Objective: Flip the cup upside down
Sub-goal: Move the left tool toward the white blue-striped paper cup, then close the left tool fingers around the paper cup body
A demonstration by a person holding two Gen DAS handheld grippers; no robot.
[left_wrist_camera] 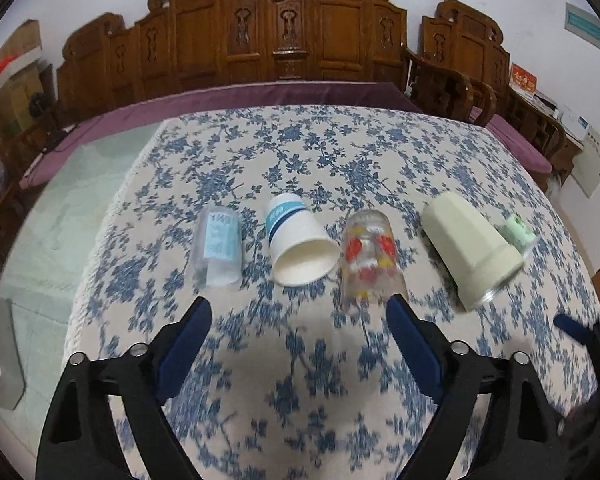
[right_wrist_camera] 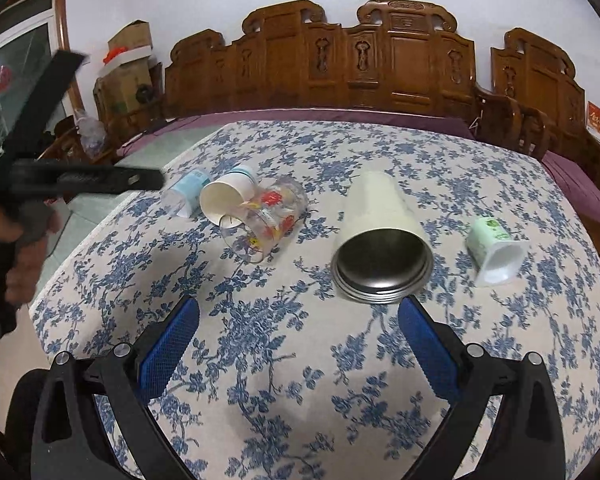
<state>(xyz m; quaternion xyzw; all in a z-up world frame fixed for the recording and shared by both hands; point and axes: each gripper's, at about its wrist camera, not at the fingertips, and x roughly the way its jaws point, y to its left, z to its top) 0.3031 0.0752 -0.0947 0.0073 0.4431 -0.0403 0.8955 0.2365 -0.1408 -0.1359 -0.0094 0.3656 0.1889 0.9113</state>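
Observation:
Several cups lie on their sides in a row on the floral tablecloth. From the left: a clear plastic cup with a blue label (left_wrist_camera: 218,246) (right_wrist_camera: 186,192), a white paper cup with blue bands (left_wrist_camera: 298,240) (right_wrist_camera: 228,196), a clear glass with red flowers (left_wrist_camera: 370,258) (right_wrist_camera: 266,220), a cream tumbler with a metal inside (left_wrist_camera: 470,250) (right_wrist_camera: 382,238), and a small green cup (left_wrist_camera: 520,232) (right_wrist_camera: 496,248). My left gripper (left_wrist_camera: 300,312) is open, short of the paper cup and glass. My right gripper (right_wrist_camera: 300,316) is open, short of the tumbler's mouth.
The table (left_wrist_camera: 300,360) carries a blue-and-white floral cloth. A carved wooden bench with a purple cushion (left_wrist_camera: 260,96) stands behind it. Wooden chairs (left_wrist_camera: 460,92) stand at the right. The left gripper and the hand holding it (right_wrist_camera: 40,184) show at the left of the right wrist view.

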